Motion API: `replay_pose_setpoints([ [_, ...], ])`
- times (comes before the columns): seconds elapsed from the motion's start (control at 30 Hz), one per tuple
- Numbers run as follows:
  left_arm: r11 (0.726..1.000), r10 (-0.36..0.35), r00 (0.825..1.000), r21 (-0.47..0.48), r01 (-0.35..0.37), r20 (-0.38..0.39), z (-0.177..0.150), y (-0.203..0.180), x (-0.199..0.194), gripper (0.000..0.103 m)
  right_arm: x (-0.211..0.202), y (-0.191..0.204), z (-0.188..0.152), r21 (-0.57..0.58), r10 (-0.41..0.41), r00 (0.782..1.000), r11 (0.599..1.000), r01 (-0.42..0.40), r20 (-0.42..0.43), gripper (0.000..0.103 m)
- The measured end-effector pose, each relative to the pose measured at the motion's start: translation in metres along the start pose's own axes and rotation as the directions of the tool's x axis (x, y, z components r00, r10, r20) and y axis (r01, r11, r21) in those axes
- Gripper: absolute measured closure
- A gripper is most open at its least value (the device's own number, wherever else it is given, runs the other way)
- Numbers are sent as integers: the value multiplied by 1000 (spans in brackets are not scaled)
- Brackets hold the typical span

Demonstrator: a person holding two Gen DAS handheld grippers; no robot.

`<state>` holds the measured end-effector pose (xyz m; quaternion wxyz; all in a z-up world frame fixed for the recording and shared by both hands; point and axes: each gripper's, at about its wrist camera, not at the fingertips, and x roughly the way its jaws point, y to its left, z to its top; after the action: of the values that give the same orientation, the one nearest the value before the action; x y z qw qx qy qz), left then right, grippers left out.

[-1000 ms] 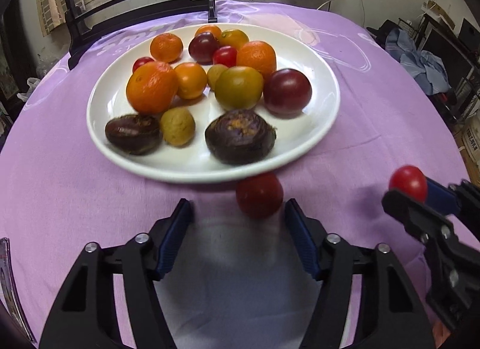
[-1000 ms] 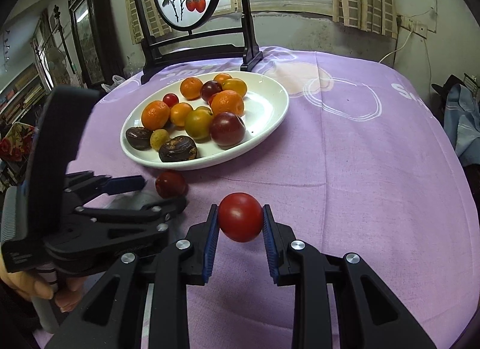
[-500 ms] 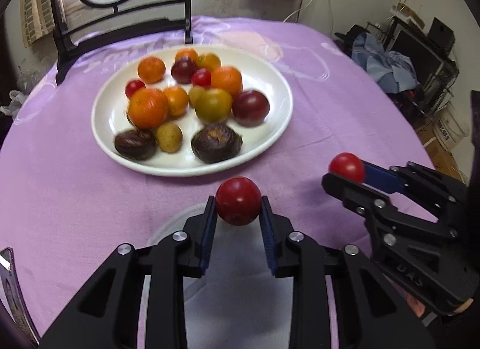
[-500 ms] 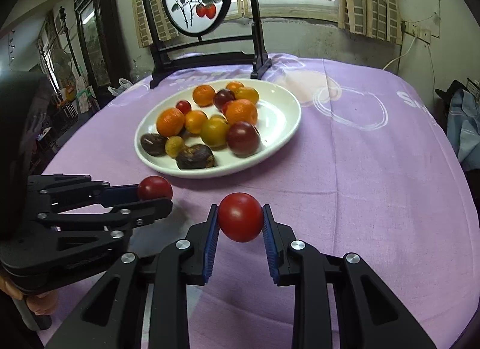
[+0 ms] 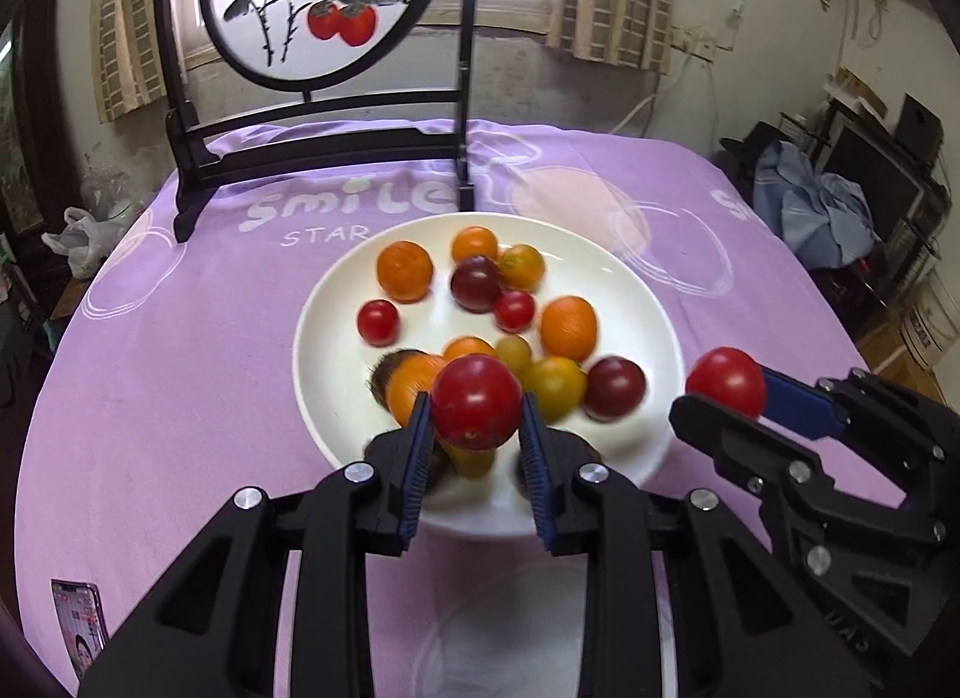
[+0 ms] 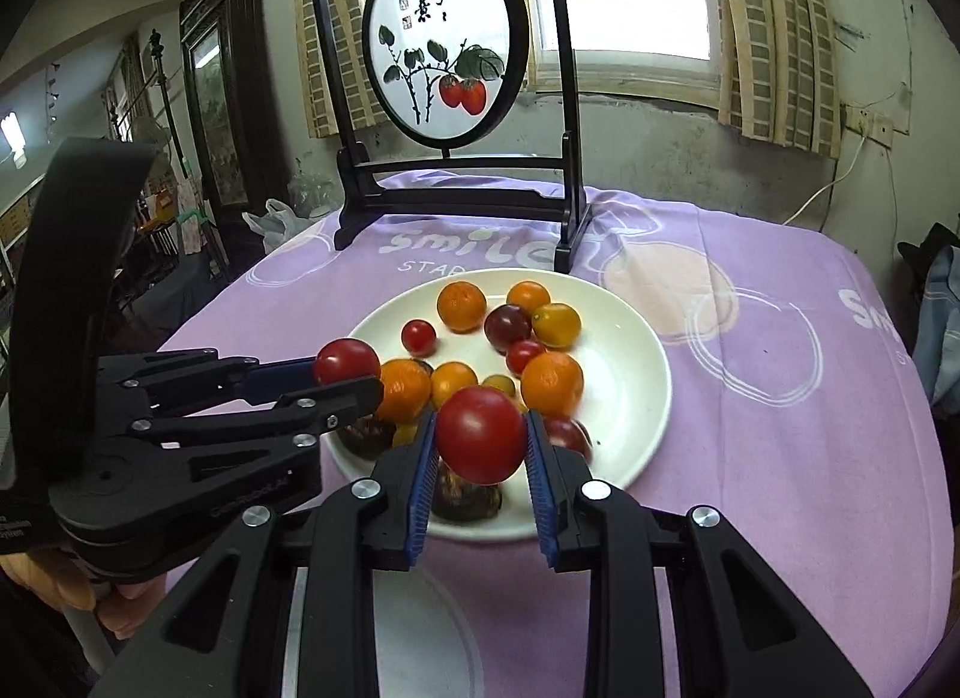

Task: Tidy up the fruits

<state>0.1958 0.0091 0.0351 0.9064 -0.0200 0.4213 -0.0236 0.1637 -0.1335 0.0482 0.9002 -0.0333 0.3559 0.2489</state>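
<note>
Left wrist view: I had the left gripper (image 5: pixel 477 428) clamped on a red tomato (image 5: pixel 477 401), held in the air above the near edge of the white plate (image 5: pixel 324 338) on the purple tablecloth (image 5: pixel 180 368). My right gripper (image 5: pixel 729 398) came in from the right edge of the picture, pinching a second red tomato (image 5: pixel 726 380) just off the plate's right rim. In the right wrist view that second tomato (image 6: pixel 480 434) sat squarely between the blue pads (image 6: pixel 423 470), with the left gripper (image 6: pixel 345 371) and its tomato (image 6: pixel 347 361) over the plate's left side. The plate (image 6: pixel 630 338) already carried oranges, small red and yellow tomatoes and dark fruit, crowded toward the near half. I judged the step to be setting both tomatoes down there. Doing it well meant lowering each over a bare patch, such as the open right side, opening the jaws only once the fruit rested on the plate, and keeping the two grippers apart so neither knocked the pile
</note>
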Motion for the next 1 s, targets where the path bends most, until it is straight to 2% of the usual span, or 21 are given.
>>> replay_pose_setpoints([
  [0.23, 998, 22, 999, -52, -24, -40, 17, 20, 42, 75, 45, -5, 10, 34, -30, 998, 999, 32, -47, 74],
  [0.47, 997, 59, 997, -39, -61, -43, 27, 21, 63, 75, 71, -7, 16, 44, -56, 996, 997, 59, -72, 73],
  [0.5, 997, 61, 997, -38, -63, -44, 28, 21, 65, 75, 72, -8, 17, 53, -56, 996, 997, 60, -69, 67],
  [0.53, 996, 75, 996, -44, -76, -43, 28, 22, 66, 72, 72, -9, 17, 59, -69, 995, 996, 73, -67, 63],
  [0.6, 994, 92, 995, -61, -93, -25, 28, 25, 64, 52, 70, -15, 17, 84, -101, 994, 991, 105, -45, 58],
  [0.63, 992, 107, 994, -71, -107, -9, 28, 26, 61, 38, 68, -18, 16, 100, -100, 994, 990, 104, -40, 56],
  [0.67, 990, 116, 993, -77, -116, 2, 27, 27, 57, 29, 66, -22, 15, 117, -87, 995, 989, 91, -41, 55],
  [0.77, 992, 106, 994, -72, -105, 11, 25, 26, 49, 26, 56, -25, 12, 118, -88, 996, 989, 92, -34, 52],
  [0.83, 992, 100, 995, -72, -99, 16, 22, 24, 43, 24, 49, -23, 10, 109, -92, 995, 990, 94, -27, 45],
  [1.0, 992, 96, 995, -81, -94, 19, 9, 19, 27, 20, 25, -17, -2, 100, -103, 995, 990, 103, -6, 33],
])
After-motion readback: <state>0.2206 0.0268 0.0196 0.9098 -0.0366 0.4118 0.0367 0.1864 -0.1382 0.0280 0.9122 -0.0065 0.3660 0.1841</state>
